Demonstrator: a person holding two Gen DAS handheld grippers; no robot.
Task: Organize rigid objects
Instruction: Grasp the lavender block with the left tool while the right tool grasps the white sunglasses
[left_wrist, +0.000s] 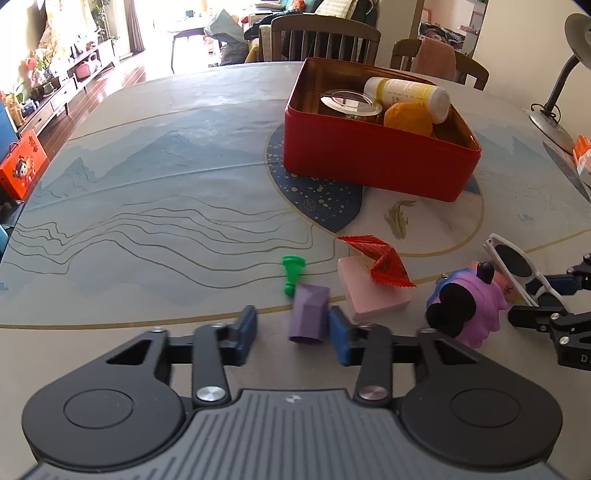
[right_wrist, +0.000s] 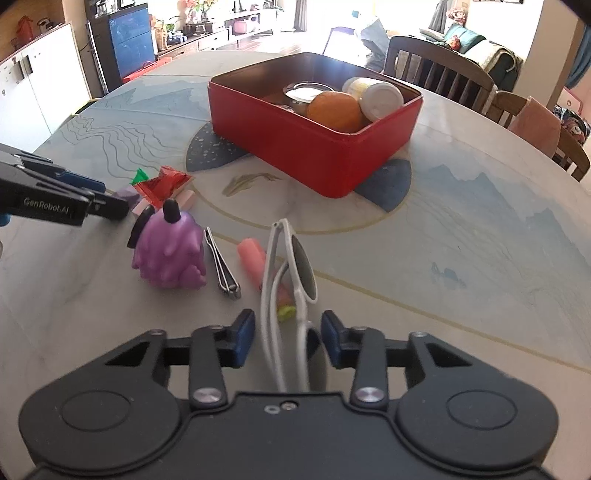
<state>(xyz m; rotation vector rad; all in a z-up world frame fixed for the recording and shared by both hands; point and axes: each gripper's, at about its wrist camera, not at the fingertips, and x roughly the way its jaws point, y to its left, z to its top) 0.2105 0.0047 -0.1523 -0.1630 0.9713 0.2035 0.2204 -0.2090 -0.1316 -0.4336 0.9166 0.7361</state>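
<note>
Left wrist view: left gripper (left_wrist: 292, 334) low over the tabletop (left_wrist: 147, 192), fingers spread, with the purple block (left_wrist: 309, 314) lying between them. The block touches or nearly touches the right-hand finger (left_wrist: 341, 339) and stands apart from the left-hand one; its long axis runs roughly forward along the fingers, tilted slightly. Just ahead lie a green pawn (left_wrist: 291, 273), a pink block (left_wrist: 373, 291) with a red wrapper (left_wrist: 376, 258) on it, and to the right a purple toy (left_wrist: 467, 306). The red tin (left_wrist: 369, 162) sits well beyond, up and to the right, already holding a bottle (left_wrist: 410, 96), an orange (left_wrist: 408, 118) and a round lid (left_wrist: 351, 101). Judgement: closing the fingers across the block's short width is the move called for; the left gripper is the nearer one to it. Right wrist view: right gripper (right_wrist: 287, 338) also has its fingers spread, straddling the white sunglasses (right_wrist: 291, 266), which stand on edge with their length running forward between the fingers, neither pad touching yet. Nail clippers (right_wrist: 221, 264) and a pink tube (right_wrist: 251, 260) lie just left of them; the tin lies straight ahead, well apart.
</note>
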